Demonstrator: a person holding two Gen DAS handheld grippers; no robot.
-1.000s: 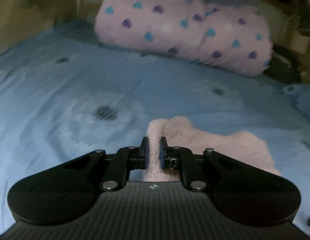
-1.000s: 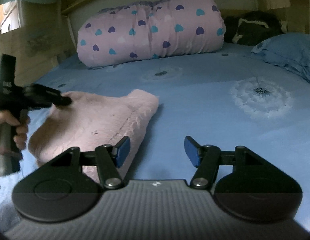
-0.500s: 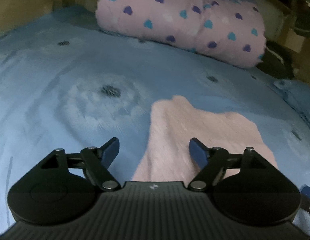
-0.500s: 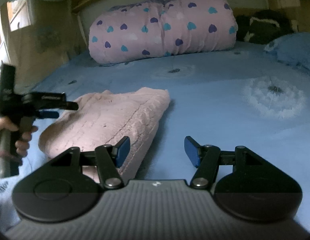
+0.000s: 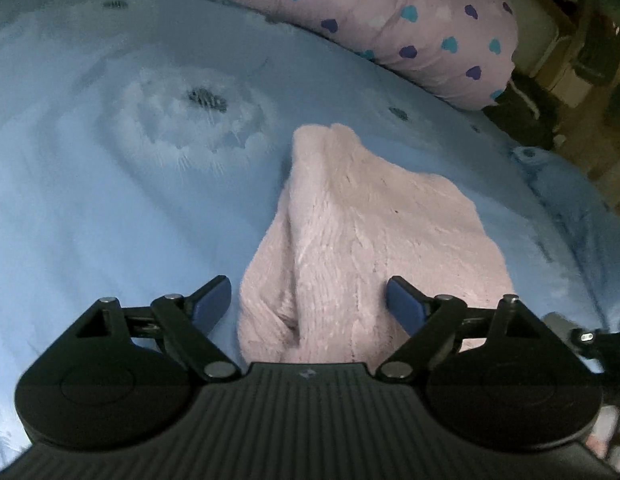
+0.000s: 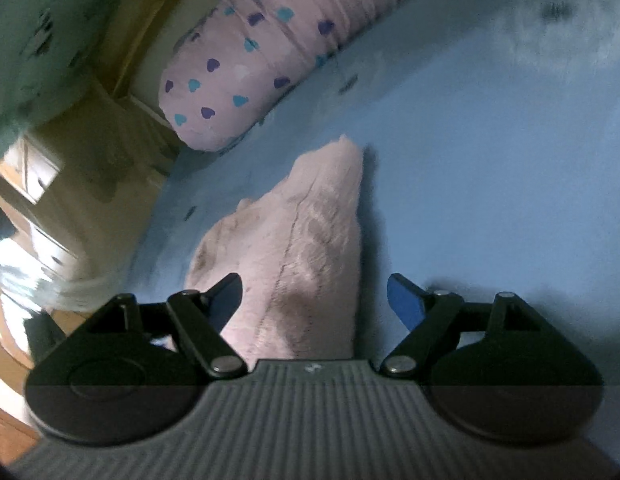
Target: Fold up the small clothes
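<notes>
Change: since a second ago the left gripper (image 5: 307, 300) has let go of the pink fleece garment (image 5: 374, 240), which it then pinched at one corner; its jaws have just been opening and now stand wide, the near end of the garment lying between them untouched.
Right-side change: the right gripper (image 6: 314, 300) has rolled, so the bed looks tilted in its view, and it has come in over the garment (image 6: 301, 248); its jaws have just been opening too.
Left jaws: released, blue pads (image 5: 404, 306) clear of the cloth on both sides.
Right jaws: released; the left pad sits over the fleece, the right pad (image 6: 406, 300) over bare sheet just beside the garment's edge. Whether the left pad touches the fleece I cannot tell.
Garment: folded, lying flat on the blue bed sheet (image 5: 109, 220), around the middle of the bed, one narrow end pointing toward the head of the bed.
Bed head: a rolled pink quilt with blue and purple hearts (image 5: 410, 28) lies across that edge, well apart from the garment.
Sheet print: a white dandelion motif (image 5: 201, 116) beside the garment's far end.
</notes>
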